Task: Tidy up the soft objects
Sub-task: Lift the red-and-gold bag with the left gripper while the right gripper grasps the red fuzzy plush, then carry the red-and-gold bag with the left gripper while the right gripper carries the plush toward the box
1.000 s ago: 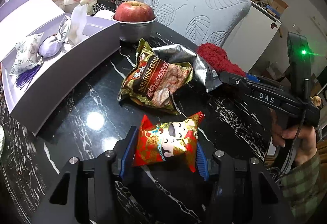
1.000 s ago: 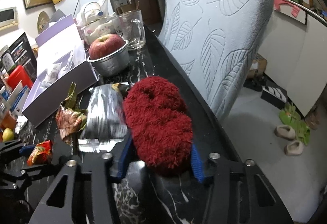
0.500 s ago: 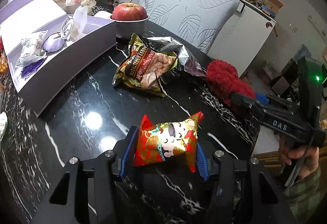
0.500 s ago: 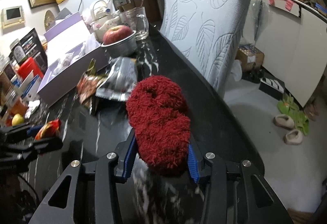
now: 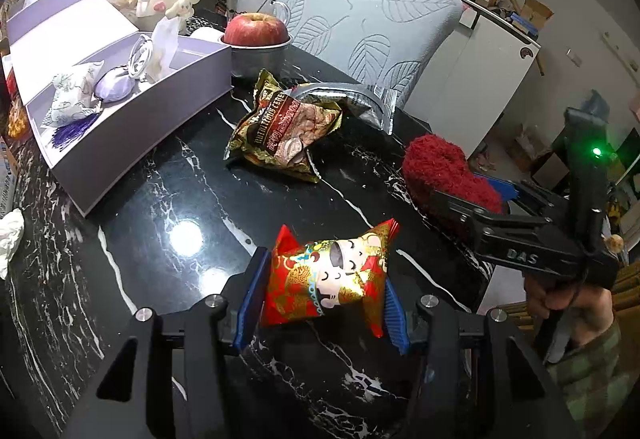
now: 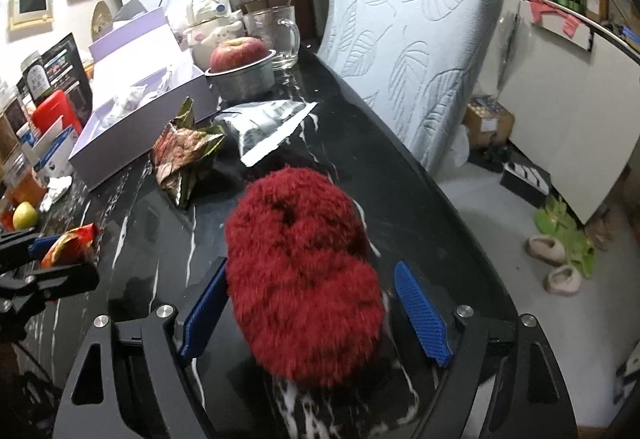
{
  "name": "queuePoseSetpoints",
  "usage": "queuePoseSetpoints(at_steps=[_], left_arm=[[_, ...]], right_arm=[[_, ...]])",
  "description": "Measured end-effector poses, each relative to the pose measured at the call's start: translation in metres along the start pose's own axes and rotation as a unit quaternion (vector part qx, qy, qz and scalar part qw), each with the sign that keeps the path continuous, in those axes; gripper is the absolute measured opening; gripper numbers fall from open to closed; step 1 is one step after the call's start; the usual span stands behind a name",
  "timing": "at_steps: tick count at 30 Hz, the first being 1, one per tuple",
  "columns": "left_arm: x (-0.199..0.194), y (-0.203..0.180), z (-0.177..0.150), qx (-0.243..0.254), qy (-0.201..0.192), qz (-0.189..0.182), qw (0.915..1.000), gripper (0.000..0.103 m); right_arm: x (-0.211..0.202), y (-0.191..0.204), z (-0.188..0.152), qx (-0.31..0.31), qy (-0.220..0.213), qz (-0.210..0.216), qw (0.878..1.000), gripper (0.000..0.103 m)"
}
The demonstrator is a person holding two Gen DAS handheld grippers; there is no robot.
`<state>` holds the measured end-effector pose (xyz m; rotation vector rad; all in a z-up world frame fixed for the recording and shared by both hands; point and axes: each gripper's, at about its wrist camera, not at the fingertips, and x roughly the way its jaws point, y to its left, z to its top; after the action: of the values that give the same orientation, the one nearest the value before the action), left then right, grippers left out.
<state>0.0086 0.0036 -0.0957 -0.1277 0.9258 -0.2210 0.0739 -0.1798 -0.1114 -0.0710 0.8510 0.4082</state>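
Both grippers: black frames, blue ribbed pads (image 6: pixel 422 313), silver screws. Right gripper (image 5: pixel 472 195) marked "DAS", green LED lit; green plaid sleeve (image 5: pixel 592 375).

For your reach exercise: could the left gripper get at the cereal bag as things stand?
Probably not yet: the left gripper is shut on the red pouch. The tabletop path to the cereal bag looks free.

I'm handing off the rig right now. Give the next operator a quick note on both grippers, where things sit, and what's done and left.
Left gripper: shut on the red pouch, above the black marble table.
Right gripper: open; the red fluffy sock lies between the pads, the right pad clear of it.
Cereal bag and silver bag lie mid-table, beside the purple box.
Done: pouch gripped. Left: place the pouch, sock and bags.
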Motion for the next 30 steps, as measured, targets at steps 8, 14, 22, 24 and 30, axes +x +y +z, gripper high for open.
queuePoseSetpoints(at_steps=[8,14,22,24,30], left_arm=[[0.000,0.001,0.000,-0.004,-0.001,0.004,1.0000,0.051],[-0.002,0.000,-0.002,-0.005,-0.002,0.002,1.0000,0.051],[-0.016,-0.002,-0.007,-0.007,-0.017,0.004,0.9998,0.051],[-0.022,-0.001,-0.009,-0.009,-0.025,0.006,0.9996,0.051],[-0.045,0.004,-0.015,-0.019,-0.051,0.018,0.9984,0.051]], right_arm=[[0.004,0.000,-0.002,0.000,0.006,0.010,1.000,0.039],[-0.004,0.001,-0.008,0.007,0.003,0.011,1.000,0.039],[-0.026,0.014,-0.015,-0.001,-0.007,0.022,1.000,0.039],[-0.030,0.021,-0.017,-0.006,-0.009,0.029,1.000,0.039],[-0.044,0.047,-0.022,-0.026,-0.017,0.063,0.998,0.039]])
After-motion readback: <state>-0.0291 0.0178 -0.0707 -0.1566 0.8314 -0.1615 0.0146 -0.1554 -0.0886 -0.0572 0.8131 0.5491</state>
